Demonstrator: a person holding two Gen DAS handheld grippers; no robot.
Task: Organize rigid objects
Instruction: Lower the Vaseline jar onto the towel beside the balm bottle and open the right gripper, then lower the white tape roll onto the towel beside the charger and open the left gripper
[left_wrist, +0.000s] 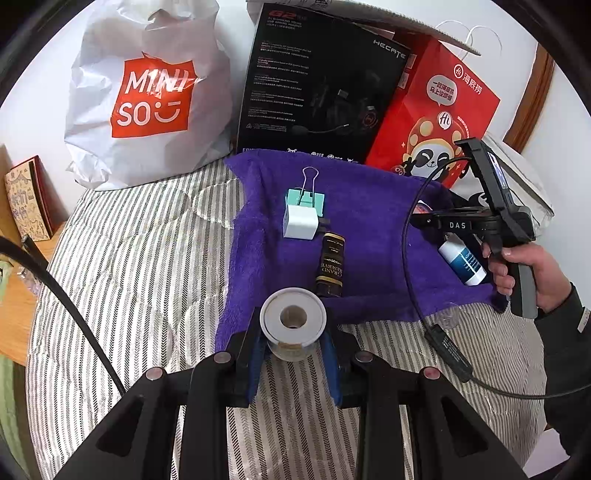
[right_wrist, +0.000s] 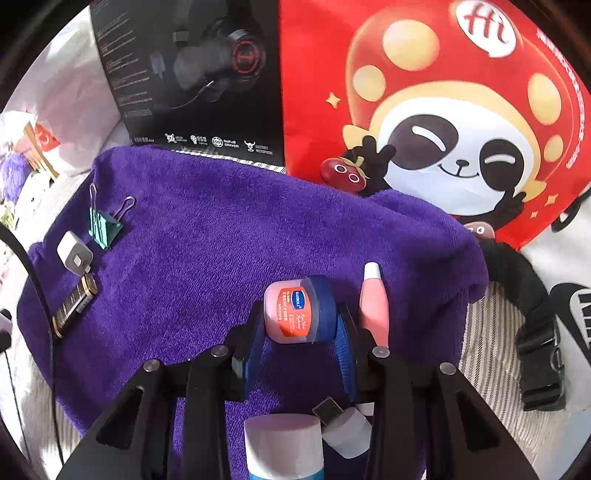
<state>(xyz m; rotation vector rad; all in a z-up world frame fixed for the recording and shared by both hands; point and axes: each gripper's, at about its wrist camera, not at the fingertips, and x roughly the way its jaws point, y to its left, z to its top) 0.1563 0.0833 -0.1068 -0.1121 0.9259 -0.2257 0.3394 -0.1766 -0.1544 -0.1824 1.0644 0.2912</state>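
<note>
White-capped bottle (right_wrist: 283, 446) cut off by btm edge; its label unreadable.

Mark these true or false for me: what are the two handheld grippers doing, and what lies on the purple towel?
1. The left gripper is shut on a white tape roll. True.
2. The small pink jar with a blue lid lies between the right gripper's fingers. True.
3. The teal binder clip sits on the striped bedcover. False: it sits on the purple towel.
4. The white charger cube lies beside the binder clip. True.
5. The headset box is white. False: black.
</note>
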